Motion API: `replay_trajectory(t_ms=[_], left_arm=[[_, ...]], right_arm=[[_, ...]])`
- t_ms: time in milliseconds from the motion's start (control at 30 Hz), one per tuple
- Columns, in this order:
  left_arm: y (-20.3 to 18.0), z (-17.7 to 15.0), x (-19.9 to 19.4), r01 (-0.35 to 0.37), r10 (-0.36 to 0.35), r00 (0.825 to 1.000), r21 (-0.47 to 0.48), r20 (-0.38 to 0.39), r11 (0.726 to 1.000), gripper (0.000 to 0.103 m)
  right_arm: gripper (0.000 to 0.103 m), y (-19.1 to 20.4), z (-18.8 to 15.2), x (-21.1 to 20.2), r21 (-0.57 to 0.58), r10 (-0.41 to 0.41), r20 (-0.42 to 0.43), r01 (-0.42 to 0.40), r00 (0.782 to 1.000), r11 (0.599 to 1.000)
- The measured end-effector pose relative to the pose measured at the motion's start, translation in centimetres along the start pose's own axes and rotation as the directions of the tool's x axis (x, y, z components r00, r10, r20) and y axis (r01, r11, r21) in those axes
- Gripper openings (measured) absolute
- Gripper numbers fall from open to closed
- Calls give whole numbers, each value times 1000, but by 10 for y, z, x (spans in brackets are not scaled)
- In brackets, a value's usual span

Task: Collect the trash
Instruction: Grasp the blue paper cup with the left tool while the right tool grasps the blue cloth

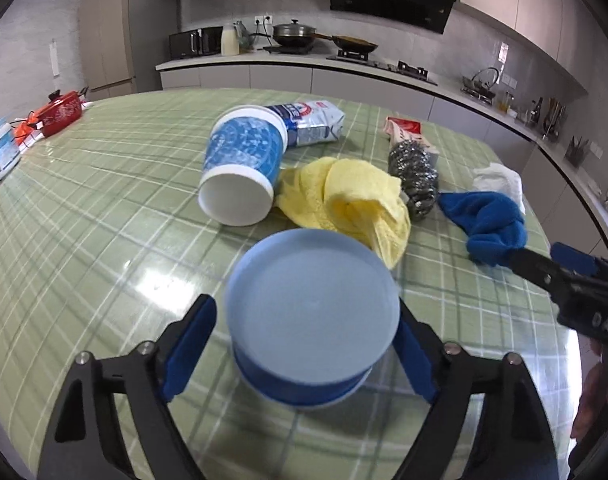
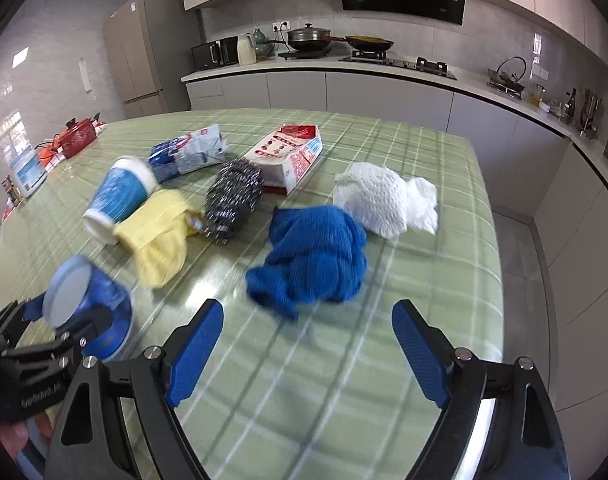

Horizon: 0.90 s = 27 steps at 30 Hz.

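A blue container with a pale blue lid [image 1: 312, 312] stands between the fingers of my left gripper [image 1: 304, 354], which are around it; whether they press it I cannot tell. It also shows in the right wrist view [image 2: 88, 304]. My right gripper [image 2: 304, 352] is open and empty, just short of a crumpled blue cloth [image 2: 312, 256]. On the table lie a tipped blue-and-white paper cup [image 1: 242, 162], a yellow cloth [image 1: 348, 200], a steel scourer [image 2: 234, 198], a crumpled white paper towel [image 2: 384, 198], a blue-white foil bag [image 2: 188, 156] and a red-white carton [image 2: 290, 156].
The table has a green checked cover [image 2: 344, 360]; its right edge drops to the floor. A red pot [image 2: 78, 136] and a white tub [image 2: 28, 174] stand at the far left. Kitchen counters with a stove [image 2: 368, 56] run behind.
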State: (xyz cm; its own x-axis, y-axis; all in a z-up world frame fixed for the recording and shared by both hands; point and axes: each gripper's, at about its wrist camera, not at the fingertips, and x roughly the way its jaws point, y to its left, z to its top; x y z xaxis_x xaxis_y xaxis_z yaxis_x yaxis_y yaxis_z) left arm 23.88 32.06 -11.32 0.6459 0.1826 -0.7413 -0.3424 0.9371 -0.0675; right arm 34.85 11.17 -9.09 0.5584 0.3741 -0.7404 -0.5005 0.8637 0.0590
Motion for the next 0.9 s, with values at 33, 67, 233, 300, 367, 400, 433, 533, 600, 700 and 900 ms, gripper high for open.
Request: replay_trajectory(t_ms=[33,67,233,300,367,400,433,533,600,700,900], left_arm=[[1,3,2,2,-2,1000,-1,-3,1000,84],[1,5,4,1,-1,1000,2,-5,1000,83],[5,19,16,-2,2,1000,-3,-10,1000,81],[7,23,19,-5,5,1000,0,-13,1000,81],[9,23,22,7,-7,1000,-7,-27,1000,81],[10,21,20,5,-5,1000,-3,-24,1000,81],[10,20,17,1,-1,1000,2,-22,1000,81],[15,10,5,10,-11,1000,-9,-18,1000,81],[17,5,3,15,-16,999,-18,-30,1000,81],[17,-2,0,11,-12,999,-18,-42,1000,81],[19,-1,-12,34,-34,999,-36,21,999,77]], right_arm=[[88,0,4,6,-2,-4,-5,4,1000,1000],[88,0,8,13,-6,-8,-9,8,1000,1000],[88,2,21,36,-8,-24,-29,24,999,1000],[88,2,23,45,2,-22,-38,22,999,1000],[83,3,24,54,7,-25,-53,26,998,1000],[77,3,23,56,9,-25,-59,25,998,1000],[76,4,22,59,12,-29,-71,30,997,999],[61,6,18,55,6,-36,-61,37,997,999],[56,6,16,51,11,-33,-56,33,998,999],[54,6,13,45,28,-18,-55,19,998,999],[49,11,-3,27,25,0,-37,1,999,1000]])
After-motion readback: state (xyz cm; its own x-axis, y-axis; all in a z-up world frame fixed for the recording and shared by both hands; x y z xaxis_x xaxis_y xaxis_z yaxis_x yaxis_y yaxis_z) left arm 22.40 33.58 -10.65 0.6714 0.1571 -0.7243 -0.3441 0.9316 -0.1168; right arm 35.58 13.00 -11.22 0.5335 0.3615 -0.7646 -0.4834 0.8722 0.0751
